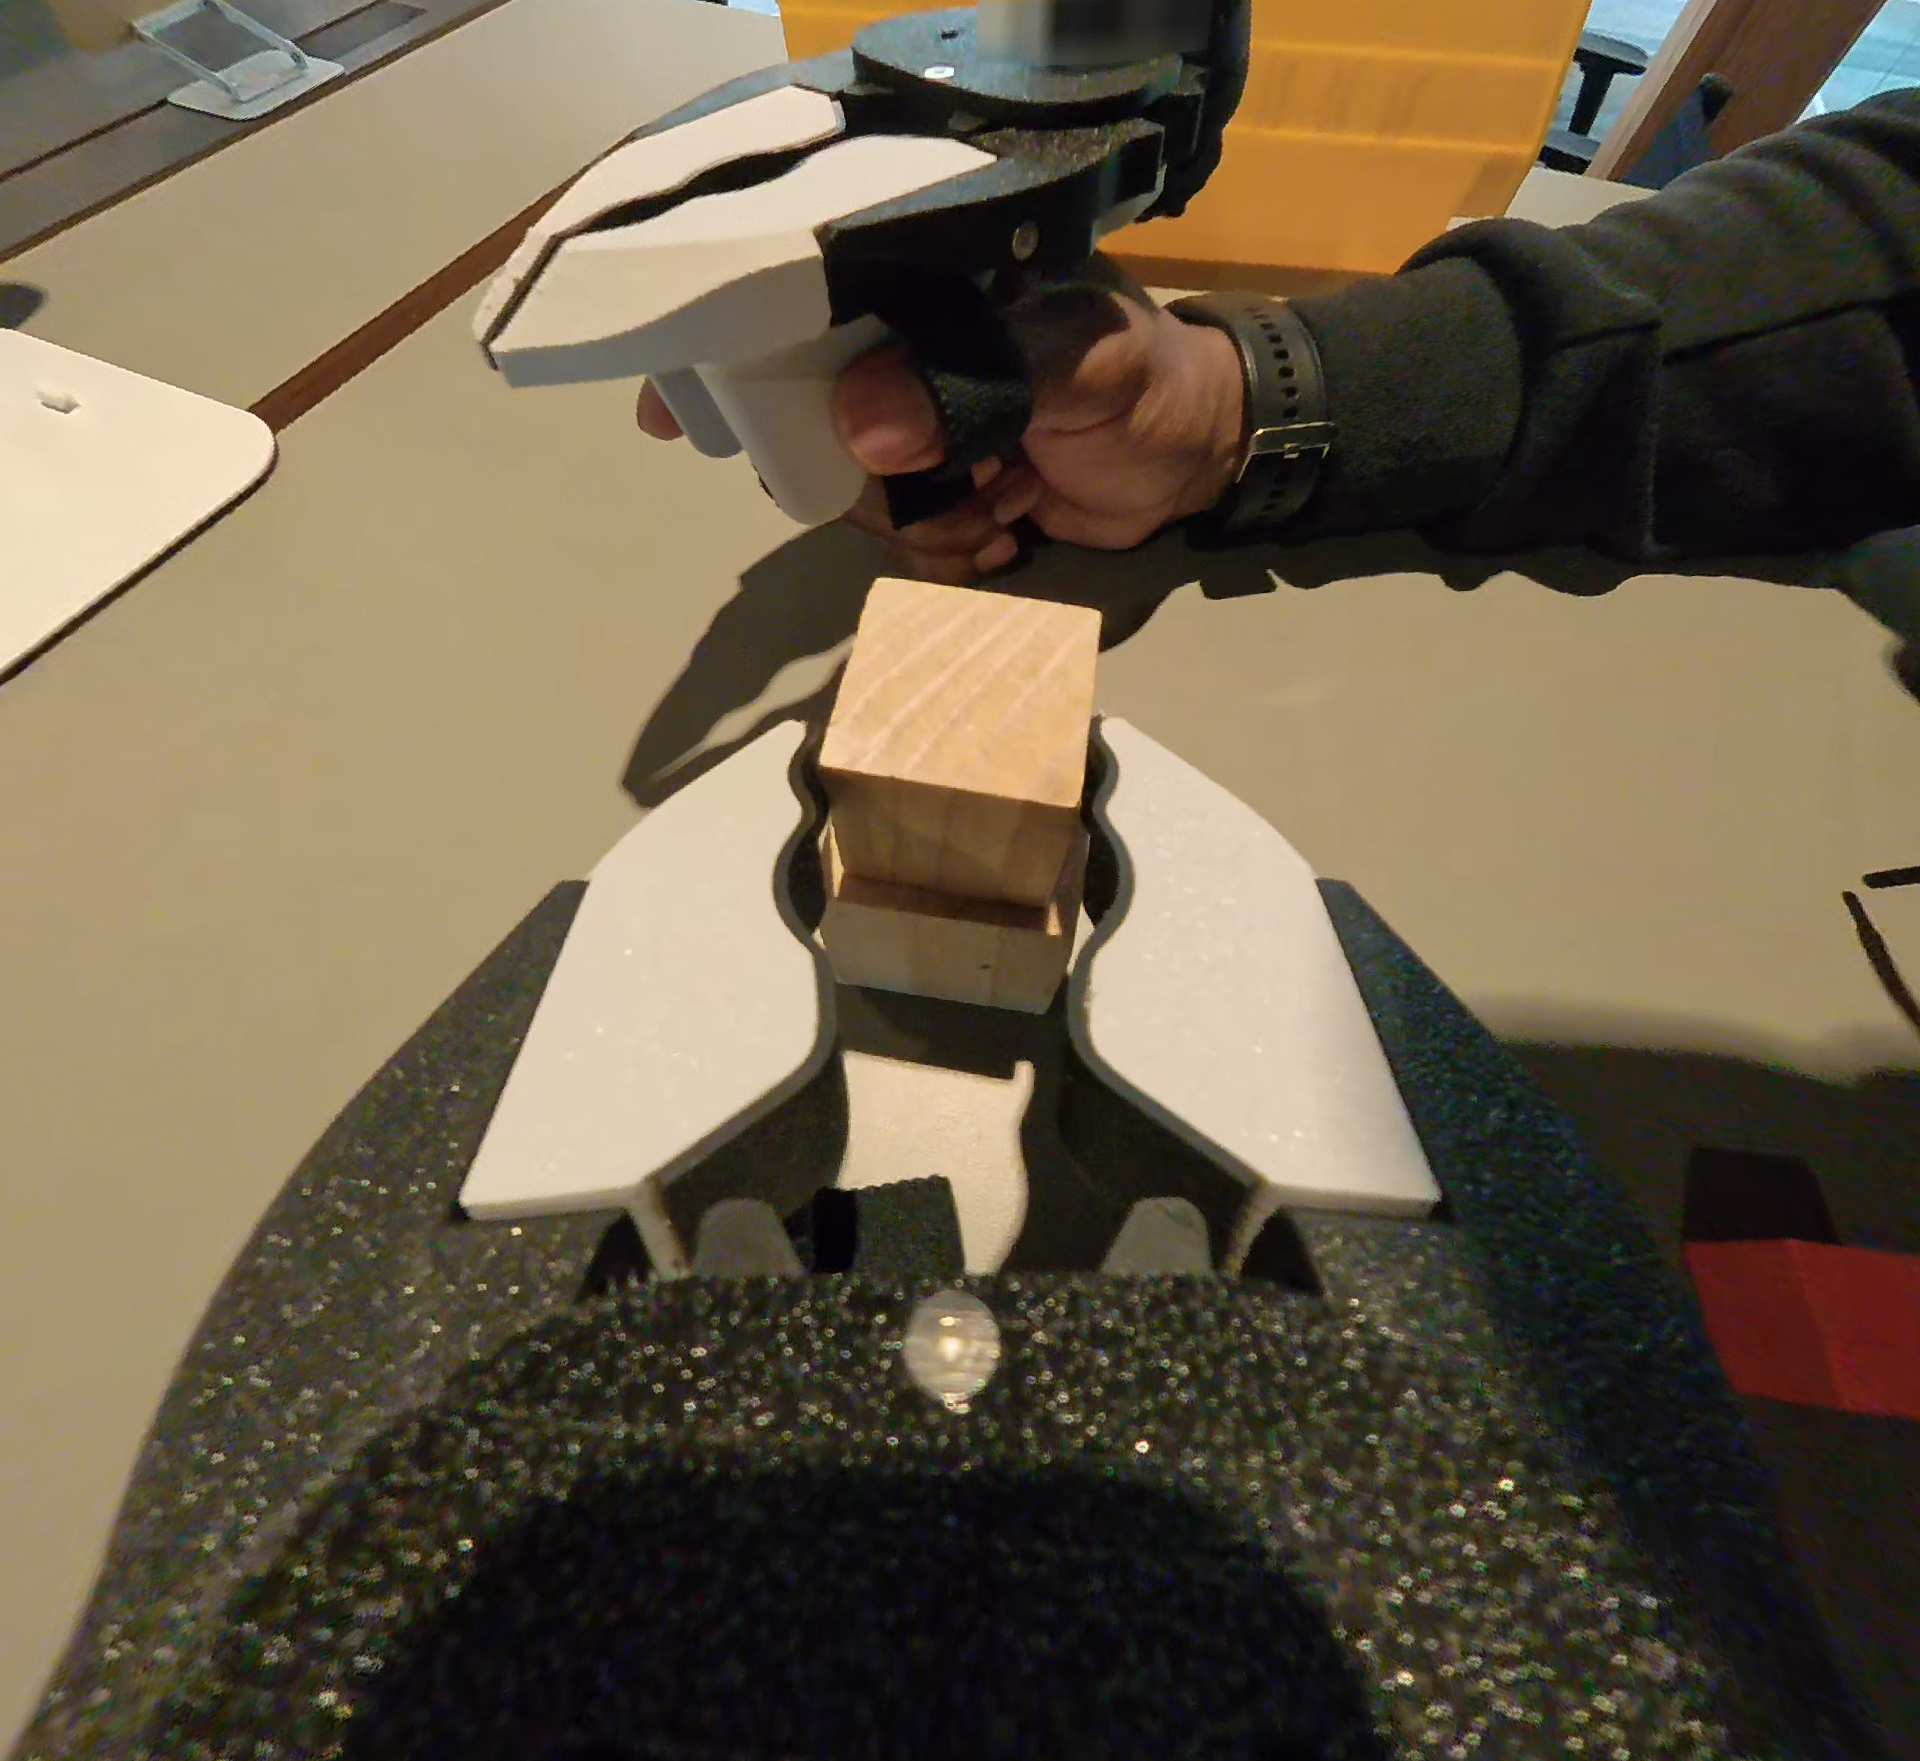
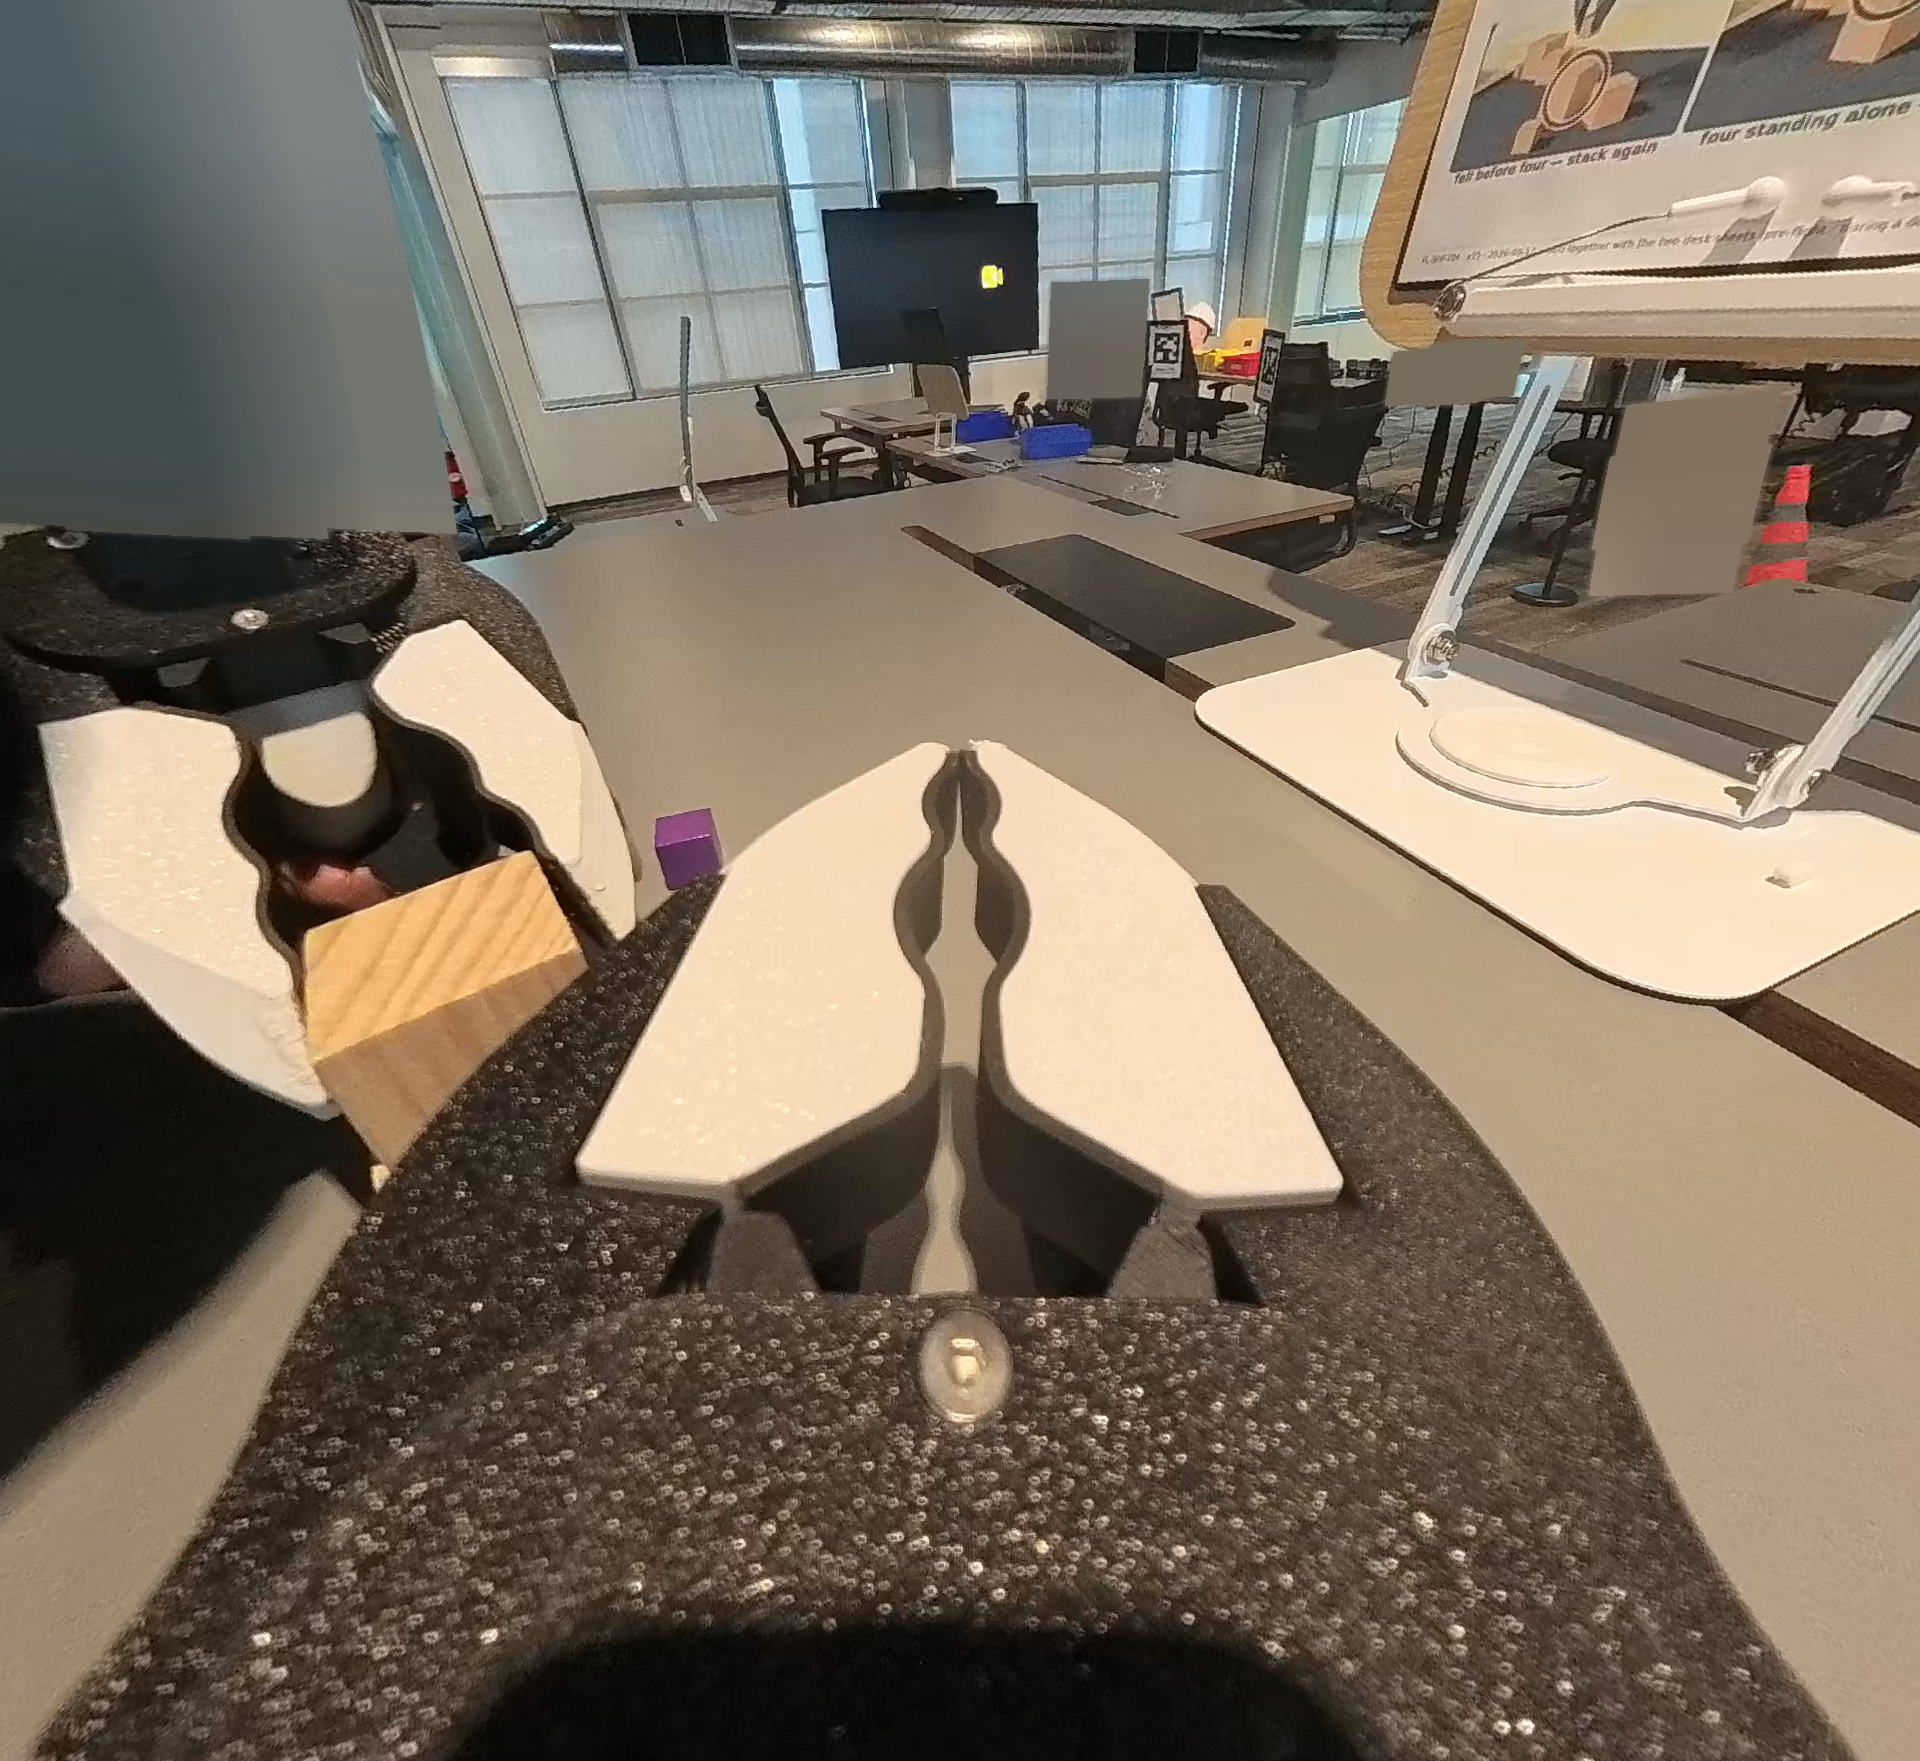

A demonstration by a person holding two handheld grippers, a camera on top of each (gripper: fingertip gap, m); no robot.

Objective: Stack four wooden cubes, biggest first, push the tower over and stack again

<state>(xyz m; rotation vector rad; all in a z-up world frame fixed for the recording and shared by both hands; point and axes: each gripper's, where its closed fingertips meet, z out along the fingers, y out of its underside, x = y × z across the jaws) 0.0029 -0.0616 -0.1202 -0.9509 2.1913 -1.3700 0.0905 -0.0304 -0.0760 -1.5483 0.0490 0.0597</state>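
Observation:
A light wooden cube [image 1: 961, 724] sits on a second wooden cube [image 1: 940, 948] on the grey table [image 1: 364, 776]. My left gripper [image 1: 956, 750] is shut on the upper cube, one white finger against each side. The upper cube overhangs the lower one a little. In the right wrist view the left gripper [image 2: 447, 979] shows at the left with that cube [image 2: 416, 1067] between its fingers. My right gripper [image 2: 961, 757] is shut and empty. In the left wrist view the right gripper [image 1: 499, 309] hovers above and behind the stack, held by a hand. No other wooden cubes show.
A small purple cube [image 2: 686, 847] lies on the table beyond the left gripper. A white stand base [image 2: 1558, 838] with an instruction board stands to the right; it also shows in the left wrist view [image 1: 104, 485]. Yellow bins [image 1: 1351, 49] stand at the back. A red object [image 1: 1808, 1327] is at the right edge. The red object [image 1: 1808, 1327] is closer to my left gripper, around 15 cm from its tips; the right tips are 30 cm off.

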